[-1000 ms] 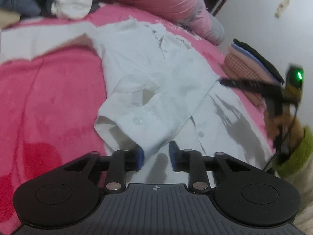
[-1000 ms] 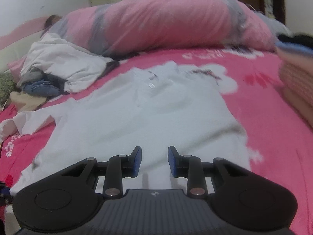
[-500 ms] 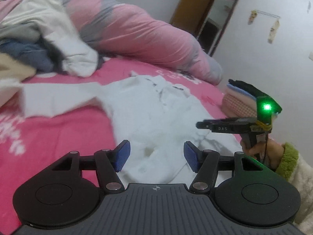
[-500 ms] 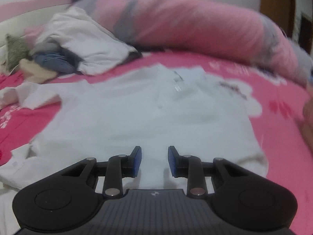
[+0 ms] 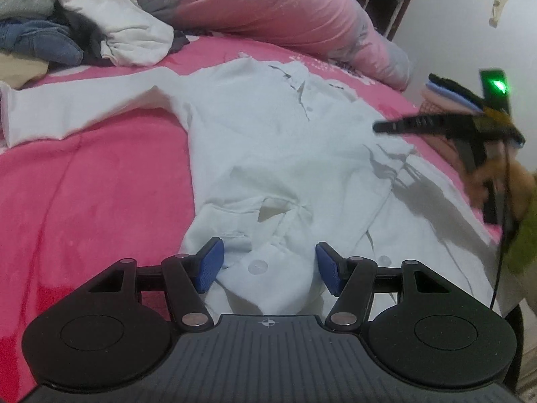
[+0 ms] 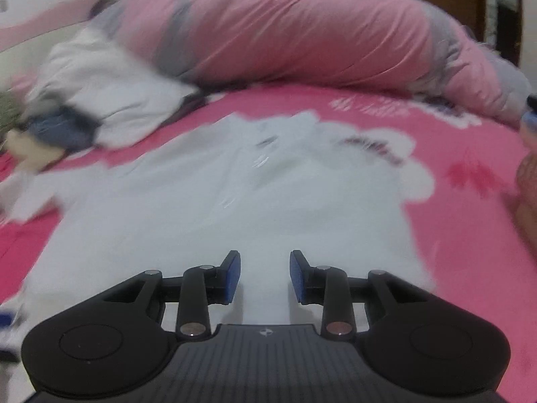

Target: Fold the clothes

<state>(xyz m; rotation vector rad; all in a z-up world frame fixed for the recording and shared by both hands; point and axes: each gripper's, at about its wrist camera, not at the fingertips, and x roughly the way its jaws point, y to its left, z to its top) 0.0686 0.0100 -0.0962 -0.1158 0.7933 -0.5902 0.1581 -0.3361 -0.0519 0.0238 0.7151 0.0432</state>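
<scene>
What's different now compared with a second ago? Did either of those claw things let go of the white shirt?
The left gripper was nearly closed at the white shirt's bunched hem; it has since opened wide, lifted and come back down over that fold. The right gripper stayed slightly open, gripping nothing. The shirt and the pile of clothes lie much as before.
</scene>
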